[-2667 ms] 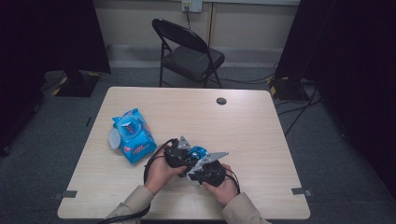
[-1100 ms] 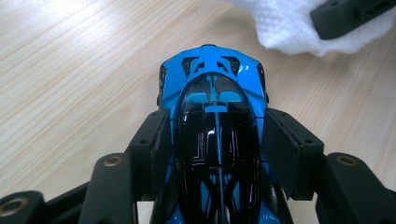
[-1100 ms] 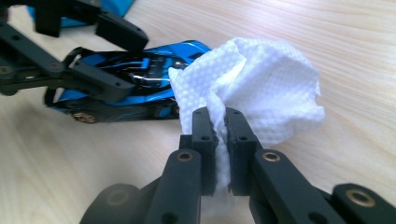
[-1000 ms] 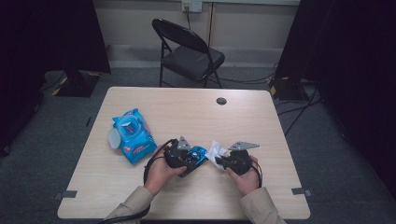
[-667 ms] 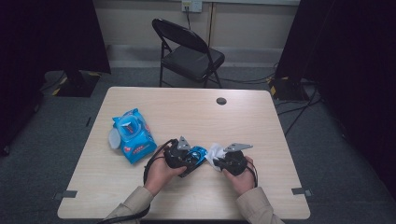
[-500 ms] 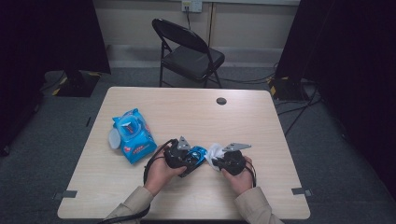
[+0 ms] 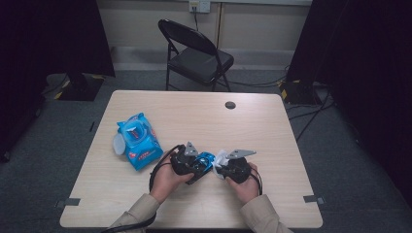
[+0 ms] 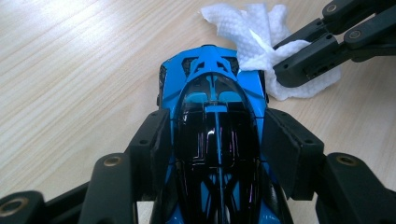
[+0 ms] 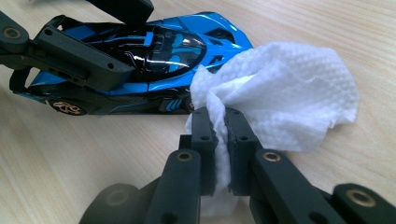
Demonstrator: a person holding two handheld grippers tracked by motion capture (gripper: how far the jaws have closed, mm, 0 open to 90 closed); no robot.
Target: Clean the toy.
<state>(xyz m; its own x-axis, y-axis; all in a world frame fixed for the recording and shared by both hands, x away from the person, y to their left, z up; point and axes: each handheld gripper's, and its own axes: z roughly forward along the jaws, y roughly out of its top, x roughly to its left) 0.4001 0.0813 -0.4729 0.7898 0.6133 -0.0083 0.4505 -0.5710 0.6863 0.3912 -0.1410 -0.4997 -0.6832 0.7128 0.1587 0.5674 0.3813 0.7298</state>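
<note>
A blue and black toy car [image 8: 215, 116] [image 9: 140, 60] [image 7: 204, 160] rests on the wooden table [image 7: 194, 116], and my left gripper [image 8: 215, 140] [image 7: 194, 167] is shut on its sides. A crumpled white wipe [image 9: 275, 102] [image 8: 261, 51] [image 7: 222, 158] is pinched between the jaws of my right gripper [image 9: 221, 121] [image 7: 221, 167]. The wipe lies against the car's end that points away from my left gripper. In the left gripper view the right gripper's black fingers [image 8: 308, 58] come in from the upper right, on the wipe.
A blue pack of wipes [image 7: 137, 141] with an open white lid lies on the table to the left of my hands. A small round black cap [image 7: 230, 105] sits in the tabletop at the far side. A black folding chair [image 7: 194, 53] stands beyond the table.
Since 2.7 s ago my right gripper swung out to the right of the car. Over the last second it crept slightly leftward with the wipe; the left gripper held still.
</note>
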